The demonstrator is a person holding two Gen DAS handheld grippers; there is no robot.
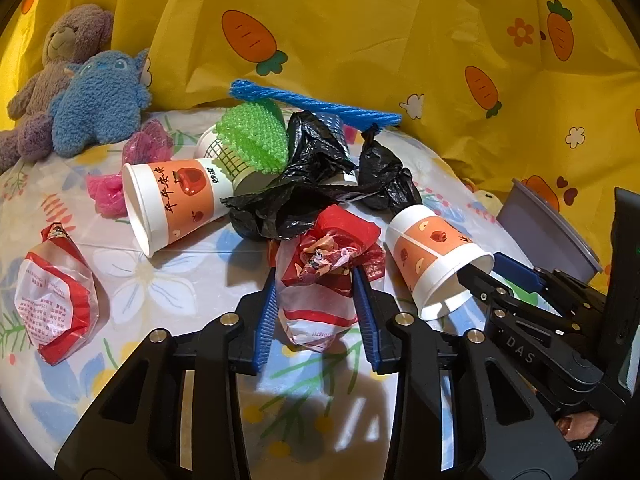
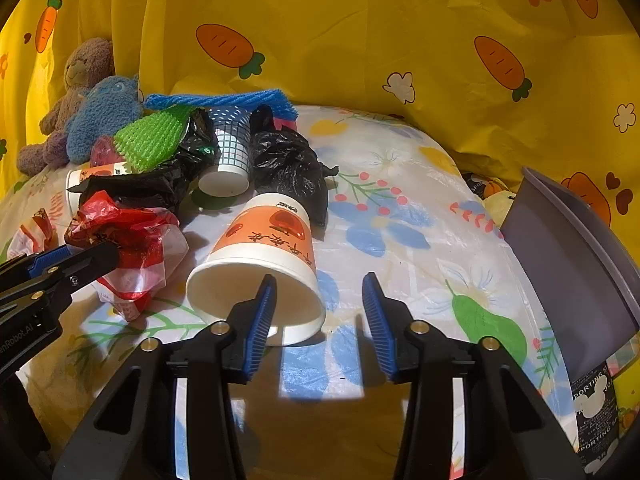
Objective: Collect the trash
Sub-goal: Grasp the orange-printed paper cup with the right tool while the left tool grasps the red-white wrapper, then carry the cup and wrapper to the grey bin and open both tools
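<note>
Your left tool [image 1: 316, 296] is squeezing the red wrapper [image 1: 328, 256]; your right tool [image 2: 320, 312] is standing apart around the cup's [image 2: 260, 264] rim.

You have a table under a floral cloth [image 2: 400, 184]. On it lie two orange paper cups [image 1: 176, 200] [image 1: 436, 256] on their sides, black bags [image 1: 304, 184], red wrappers [image 1: 56, 296] [image 1: 328, 268], pink plastic [image 1: 106, 192] and two plush toys [image 1: 100, 100].

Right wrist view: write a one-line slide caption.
Right gripper straddles the rim of a tipped orange paper cup, not yet pinching.
</note>
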